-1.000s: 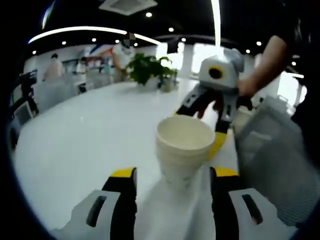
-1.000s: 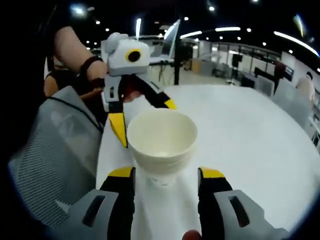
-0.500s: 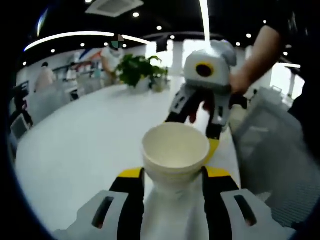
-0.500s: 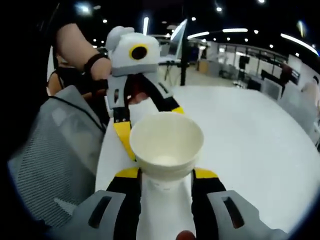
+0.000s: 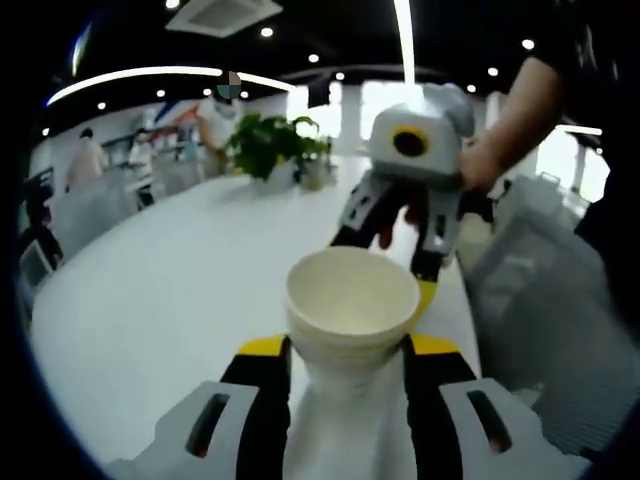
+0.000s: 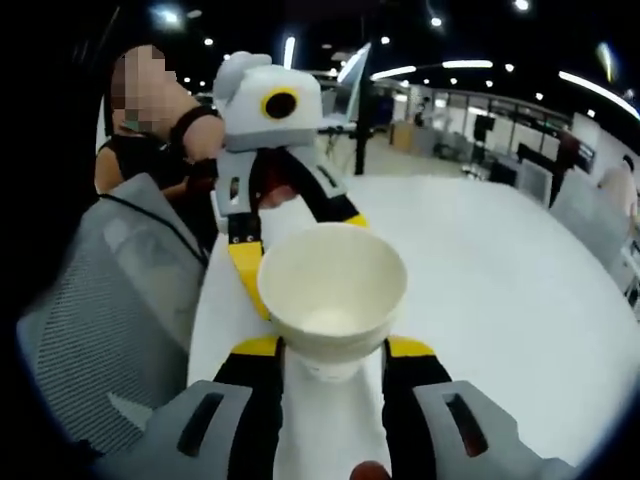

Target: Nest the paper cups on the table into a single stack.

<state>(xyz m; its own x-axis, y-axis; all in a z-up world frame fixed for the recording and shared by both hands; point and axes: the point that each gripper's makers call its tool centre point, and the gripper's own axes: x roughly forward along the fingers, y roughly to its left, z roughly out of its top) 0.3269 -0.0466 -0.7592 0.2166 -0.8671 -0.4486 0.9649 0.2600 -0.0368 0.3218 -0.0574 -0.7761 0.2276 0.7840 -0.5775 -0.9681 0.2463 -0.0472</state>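
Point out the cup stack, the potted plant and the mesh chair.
cup stack [image 5: 352, 300]: left gripper view, inside of the top cup.
potted plant [image 5: 268, 145]: left gripper view, leaves.
mesh chair [image 6: 95, 310]: right gripper view, mesh back.

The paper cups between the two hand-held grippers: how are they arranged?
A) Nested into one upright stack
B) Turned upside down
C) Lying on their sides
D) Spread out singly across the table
A: the paper cups stand mouth-up as one stack, with several rims layered under the top one.
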